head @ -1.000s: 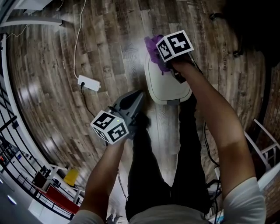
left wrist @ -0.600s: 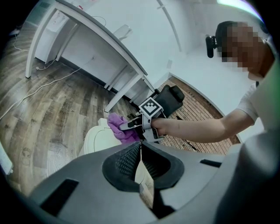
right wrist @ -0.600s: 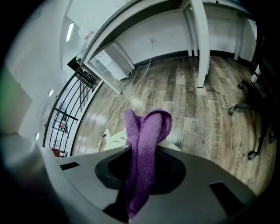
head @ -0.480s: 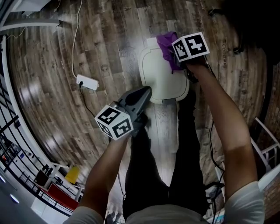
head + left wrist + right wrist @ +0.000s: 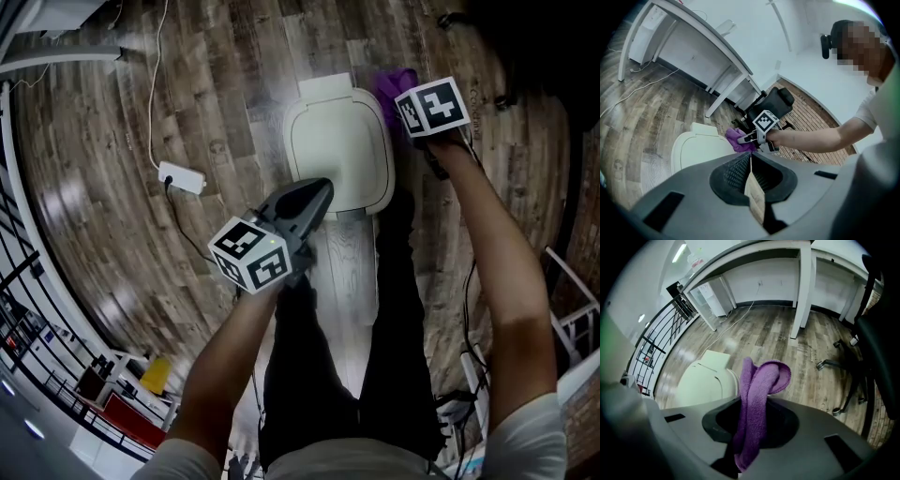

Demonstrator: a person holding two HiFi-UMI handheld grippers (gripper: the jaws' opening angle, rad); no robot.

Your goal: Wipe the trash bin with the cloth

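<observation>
Two grippers are at work around the trash bin (image 5: 337,150), a cream-coloured bin with its lid down, standing on the wood floor just ahead of the person's feet. The right gripper (image 5: 752,425) has its jaws pinched tight on a purple cloth (image 5: 759,390), which folds over and hangs out in front of them. From the head view the cloth sits at the bin's far right corner, just off the lid and level with its rim. Whether it touches the side there or hangs a little clear of it cannot be told. The left gripper (image 5: 751,161) has its jaws pressed together with nothing between them. It hovers over the bin's near left corner, pointing across the lid towards the cloth, and does not appear to hold the bin. A white power strip (image 5: 181,176) lies on the floor well to the left of the bin. As for progress, the lid looks clean and even, with no streak or mark to show what has been covered, so the top may well be finished. With the cloth at the rim, the step in hand seems to be the right edge or side wall. The front, the left side and the back probably remain.
</observation>
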